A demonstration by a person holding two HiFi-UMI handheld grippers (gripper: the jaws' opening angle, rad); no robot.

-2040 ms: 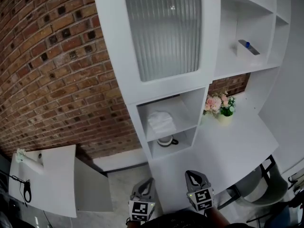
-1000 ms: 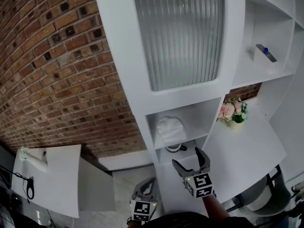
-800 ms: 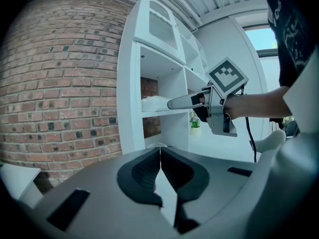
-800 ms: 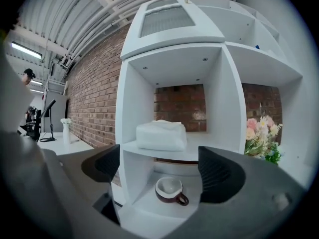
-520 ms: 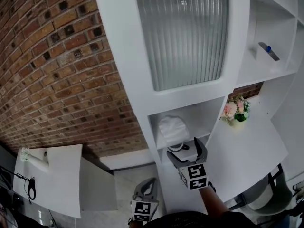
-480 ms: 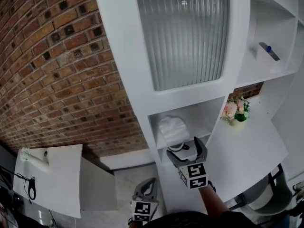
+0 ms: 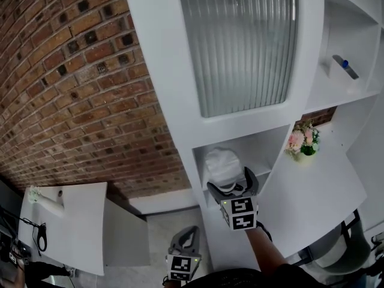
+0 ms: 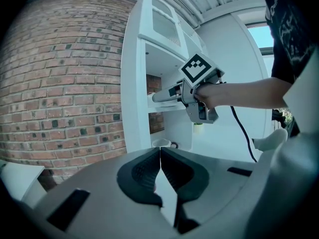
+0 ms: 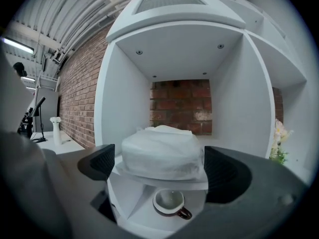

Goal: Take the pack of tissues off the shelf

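The pack of tissues (image 7: 221, 164), white and soft-looking, lies at the front edge of a cubby in the white shelf unit (image 7: 264, 152). My right gripper (image 7: 231, 183) is raised just in front of it, its jaws still opening. In the right gripper view the pack (image 9: 162, 151) fills the space between the two dark pads (image 9: 97, 162), and neither pad touches it. My left gripper (image 7: 186, 240) hangs low near the bottom of the head view. In its own view the left gripper (image 8: 160, 159) is shut with nothing in it.
A dark-rimmed cup (image 9: 171, 203) sits in the cubby below the pack. A ribbed glass door (image 7: 246, 41) is above. Pink flowers (image 7: 303, 141) stand on the white desk (image 7: 312, 191) to the right. A brick wall (image 7: 78, 89) and a white table (image 7: 66, 221) lie left.
My right gripper has risen from beside the left one up to the tissue cubby, and its jaws have spread wider. The left gripper has stayed low.
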